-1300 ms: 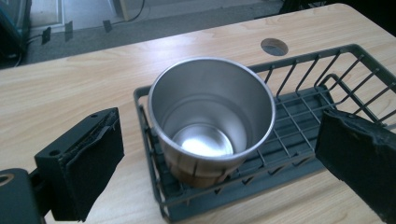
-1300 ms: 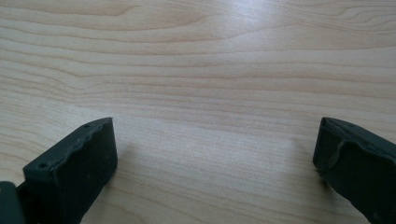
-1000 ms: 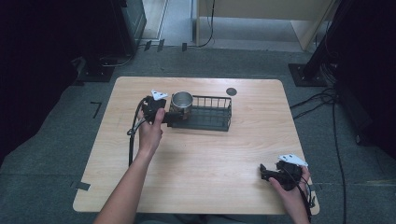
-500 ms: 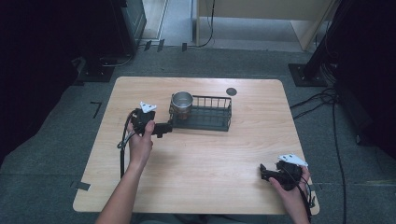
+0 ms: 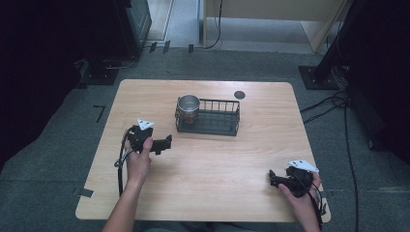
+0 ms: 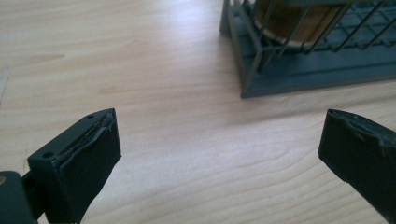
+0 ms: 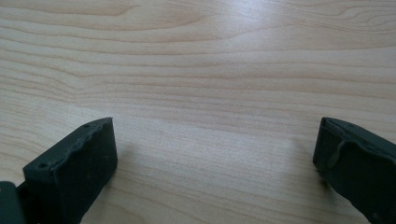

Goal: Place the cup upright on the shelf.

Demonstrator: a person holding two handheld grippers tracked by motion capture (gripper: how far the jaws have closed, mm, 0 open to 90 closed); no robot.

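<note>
Pale wooden table (image 5: 208, 164) on grey carpet, dark equipment at the far left and right edges of the room. Left gripper (image 5: 168, 142) held over the left half of the table, jaws spread wide with nothing between them, aimed right toward the rack; same wide gap in the left gripper view (image 6: 219, 149), bare wood beneath. Just beyond it, to the far right, black wire rack (image 5: 212, 121) at the table's middle, metal cup (image 5: 188, 105) standing upright in its left end, also seen through the bars (image 6: 294, 23). Right gripper (image 5: 273, 178) low at the near right corner, well apart from the rack, jaws likewise wide and empty (image 7: 215, 154). Small dark disc (image 5: 239, 94) near the far edge.
</note>
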